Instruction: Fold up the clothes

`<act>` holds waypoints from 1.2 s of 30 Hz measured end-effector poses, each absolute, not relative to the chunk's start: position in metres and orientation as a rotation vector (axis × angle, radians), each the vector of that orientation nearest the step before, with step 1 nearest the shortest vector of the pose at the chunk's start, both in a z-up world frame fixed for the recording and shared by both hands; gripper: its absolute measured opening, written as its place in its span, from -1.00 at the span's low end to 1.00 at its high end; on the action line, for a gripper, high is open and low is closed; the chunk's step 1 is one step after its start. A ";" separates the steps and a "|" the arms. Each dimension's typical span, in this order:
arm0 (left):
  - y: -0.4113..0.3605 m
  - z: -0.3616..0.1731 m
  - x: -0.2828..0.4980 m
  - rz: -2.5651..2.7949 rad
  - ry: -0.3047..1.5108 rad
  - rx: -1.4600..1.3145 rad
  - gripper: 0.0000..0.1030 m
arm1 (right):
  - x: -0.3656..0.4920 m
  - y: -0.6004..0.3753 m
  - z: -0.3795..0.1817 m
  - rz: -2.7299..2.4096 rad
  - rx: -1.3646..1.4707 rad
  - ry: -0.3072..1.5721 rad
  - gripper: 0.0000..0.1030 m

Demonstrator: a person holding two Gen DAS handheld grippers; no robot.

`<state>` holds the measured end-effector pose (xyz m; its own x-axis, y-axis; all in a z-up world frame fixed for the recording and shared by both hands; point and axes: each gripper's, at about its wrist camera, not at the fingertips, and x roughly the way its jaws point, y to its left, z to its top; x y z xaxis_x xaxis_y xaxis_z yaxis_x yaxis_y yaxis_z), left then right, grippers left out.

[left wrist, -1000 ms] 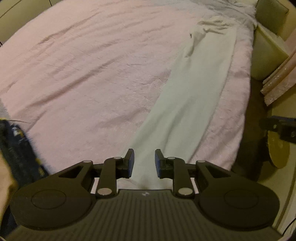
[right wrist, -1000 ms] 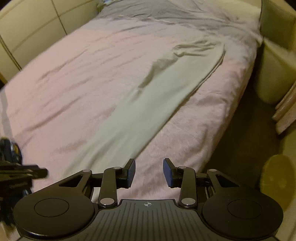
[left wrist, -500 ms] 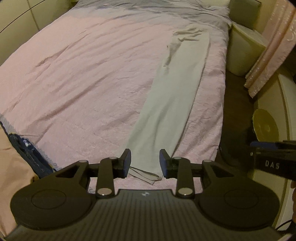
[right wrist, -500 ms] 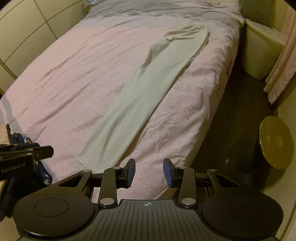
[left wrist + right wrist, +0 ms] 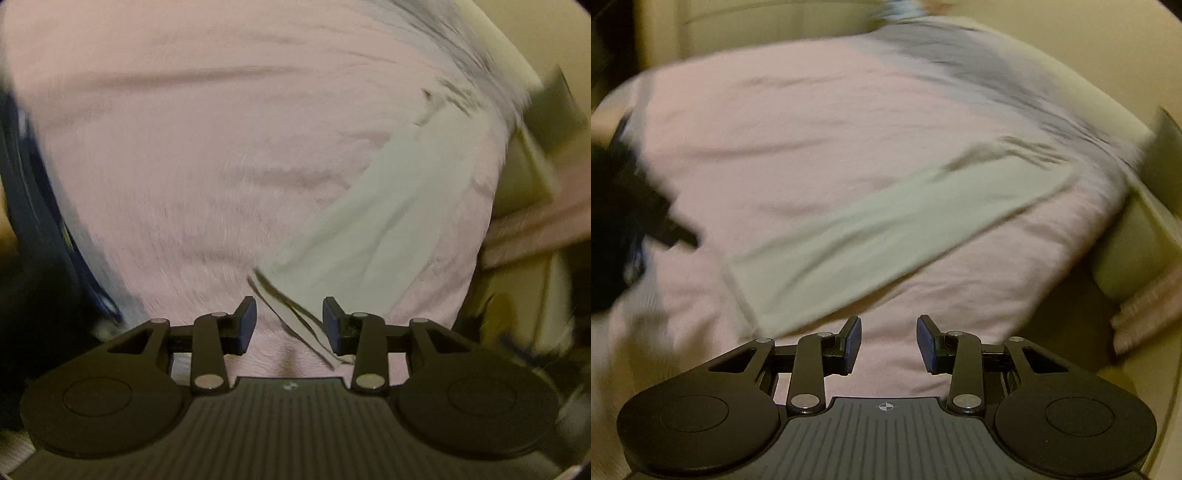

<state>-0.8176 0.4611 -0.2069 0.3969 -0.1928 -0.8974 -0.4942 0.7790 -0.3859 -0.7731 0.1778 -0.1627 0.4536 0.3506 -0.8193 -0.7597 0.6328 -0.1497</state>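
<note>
L gripper (image 5: pixel 289 320) jaws opening, near hem of pale garment (image 5: pixel 373 236) between them, not yet pinched. R gripper (image 5: pixel 888 342) jaws apart, nothing held, just short of hem. Garment laid long on pink bedspread (image 5: pixel 184 147). Risk: only 1 layer caught, or bedspread pinched too; views blurred.

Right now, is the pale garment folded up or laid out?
Laid out: the pale garment lies as one long strip on the pink bedspread, layered only at its near hem.

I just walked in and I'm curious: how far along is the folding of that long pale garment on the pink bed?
Barely started. The long pale green garment lies stretched flat on the pink bedspread, no fold visible. The left gripper is opening over its near hem; the right gripper is open beside it. All folding remains.
</note>
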 end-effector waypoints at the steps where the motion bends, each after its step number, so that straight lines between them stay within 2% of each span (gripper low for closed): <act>1: 0.467 -0.218 -0.819 0.218 1.168 -0.756 -0.28 | -0.780 0.185 -0.174 0.765 -0.597 0.834 -0.28; 2: 0.474 -0.230 -0.821 0.225 1.164 -0.824 -0.27 | -0.788 0.191 -0.183 0.808 -0.633 0.812 -0.27; 4: 0.482 -0.247 -0.820 0.244 1.153 -0.917 -0.23 | -0.804 0.202 -0.200 0.890 -0.696 0.770 -0.09; 7: 0.491 -0.270 -0.817 0.272 1.137 -1.025 -0.19 | -0.822 0.210 -0.221 0.969 -0.756 0.721 0.05; 16: 0.482 -0.299 -0.810 0.270 1.071 -1.070 -0.19 | -0.848 0.231 -0.270 0.975 -0.942 0.556 0.07; 23: 0.478 -0.310 -0.808 0.312 1.051 -1.059 -0.41 | -0.866 0.234 -0.291 1.031 -1.125 0.420 0.07; 28: 0.481 -0.310 -0.809 0.316 1.051 -1.084 -0.45 | -0.861 0.231 -0.276 1.109 -1.066 0.485 0.07; 32: 0.481 -0.312 -0.807 0.329 1.050 -1.096 -0.47 | -0.848 0.233 -0.291 1.101 -1.078 0.494 0.07; 33: 0.481 -0.312 -0.807 0.332 1.051 -1.093 -0.54 | -0.845 0.232 -0.290 1.101 -1.069 0.495 -0.05; 34: 0.481 -0.312 -0.808 0.335 1.053 -1.085 -0.61 | -0.842 0.232 -0.290 1.102 -1.061 0.497 -0.41; 35: 0.481 -0.312 -0.809 0.337 1.055 -1.080 -0.75 | -0.839 0.230 -0.290 1.104 -1.059 0.498 -0.62; 36: 0.481 -0.312 -0.810 0.334 1.053 -1.080 -0.89 | -0.836 0.229 -0.290 1.105 -1.057 0.500 -0.75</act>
<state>-0.8101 0.4815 -0.3116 0.5020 -0.2479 -0.8286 -0.6806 0.4780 -0.5553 -0.8364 0.2287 -0.2902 0.4098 0.4745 -0.7790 -0.8985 0.0624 -0.4346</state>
